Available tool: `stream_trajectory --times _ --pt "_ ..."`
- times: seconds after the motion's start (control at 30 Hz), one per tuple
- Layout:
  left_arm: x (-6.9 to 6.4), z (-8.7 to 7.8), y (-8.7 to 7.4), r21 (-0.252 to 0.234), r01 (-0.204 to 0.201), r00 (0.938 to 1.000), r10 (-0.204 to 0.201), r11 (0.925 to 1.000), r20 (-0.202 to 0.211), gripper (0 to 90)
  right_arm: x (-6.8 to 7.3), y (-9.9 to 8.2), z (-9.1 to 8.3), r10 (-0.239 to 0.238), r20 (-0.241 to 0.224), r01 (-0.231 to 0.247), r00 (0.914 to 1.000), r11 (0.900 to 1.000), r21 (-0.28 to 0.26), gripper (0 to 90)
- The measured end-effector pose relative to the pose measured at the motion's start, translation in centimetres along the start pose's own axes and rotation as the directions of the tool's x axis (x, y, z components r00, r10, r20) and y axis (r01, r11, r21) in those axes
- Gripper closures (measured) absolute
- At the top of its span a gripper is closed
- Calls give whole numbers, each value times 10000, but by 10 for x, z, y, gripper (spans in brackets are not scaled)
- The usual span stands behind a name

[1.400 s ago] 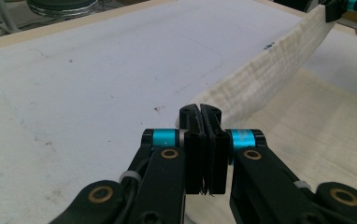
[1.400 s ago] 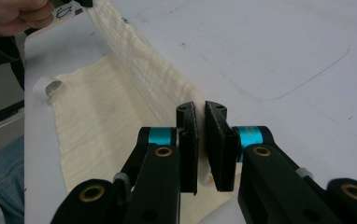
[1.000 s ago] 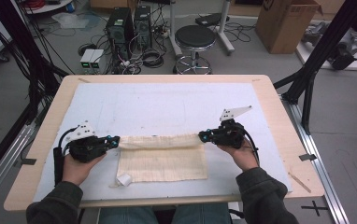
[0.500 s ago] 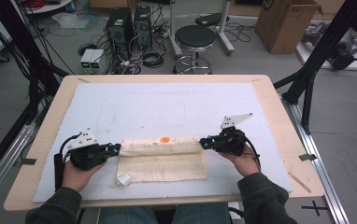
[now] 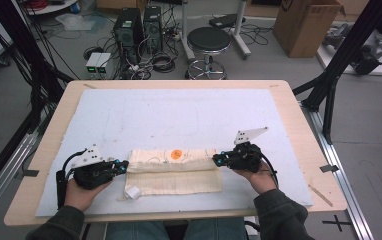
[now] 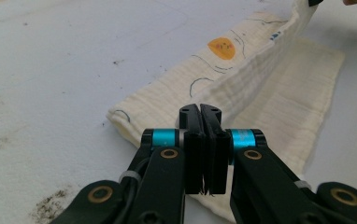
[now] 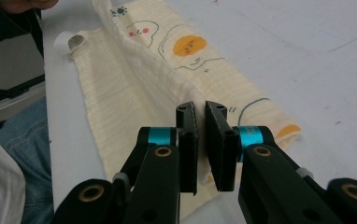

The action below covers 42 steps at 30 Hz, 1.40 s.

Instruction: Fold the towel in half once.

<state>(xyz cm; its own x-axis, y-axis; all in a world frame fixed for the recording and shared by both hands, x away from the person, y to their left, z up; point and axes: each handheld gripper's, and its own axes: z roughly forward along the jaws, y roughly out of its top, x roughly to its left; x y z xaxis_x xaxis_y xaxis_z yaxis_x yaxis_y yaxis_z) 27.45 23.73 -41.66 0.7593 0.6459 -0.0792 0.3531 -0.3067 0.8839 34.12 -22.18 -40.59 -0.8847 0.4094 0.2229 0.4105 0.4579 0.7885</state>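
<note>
On the white mat (image 5: 179,110), each gripper (image 5: 121,167) (image 5: 218,159) pinches 1 end of a crinkled cream muslin cloth (image 5: 174,172).

Wooden table (image 5: 299,107) topped by white mat (image 5: 179,115); folded cream cloth (image 5: 174,172) lies on it, small white tag (image 5: 132,192), probably attached.

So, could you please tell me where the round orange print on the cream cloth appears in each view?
High view: the orange print sits low in the middle, on the cloth's raised far fold, between the two grippers.
Left gripper view: upper right of centre, beyond the closed jaws.
Right gripper view: upper middle, above the jaws.
Shared landmark: the fold held up along the cloth, which the print lies on.
</note>
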Motion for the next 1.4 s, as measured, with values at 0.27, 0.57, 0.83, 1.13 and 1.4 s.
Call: stream_trajectory --times 0.27,0.57,0.83,1.13,1.4 --pt "-7 0 -5 92 -82 9999 81 9999 129 876 2 -4 0 -58 2 58 10000 10000 49 832" --pt "-15 -1 -10 300 -258 9990 247 9992 368 876 6 -10 0 -63 -80 63 9999 10000 69 832" --pt "-19 -5 -13 359 -336 9985 319 9988 454 871 11 -13 -2 -151 -112 153 9998 9997 164 828" --pt "-19 -14 -8 -188 -124 9965 139 9997 828 688 20 -9 -9 -366 -743 367 9966 9993 3 726" --pt "-19 7 -5 290 -255 9954 227 9993 935 724 20 -13 5 -304 -774 349 9965 9977 573 731"
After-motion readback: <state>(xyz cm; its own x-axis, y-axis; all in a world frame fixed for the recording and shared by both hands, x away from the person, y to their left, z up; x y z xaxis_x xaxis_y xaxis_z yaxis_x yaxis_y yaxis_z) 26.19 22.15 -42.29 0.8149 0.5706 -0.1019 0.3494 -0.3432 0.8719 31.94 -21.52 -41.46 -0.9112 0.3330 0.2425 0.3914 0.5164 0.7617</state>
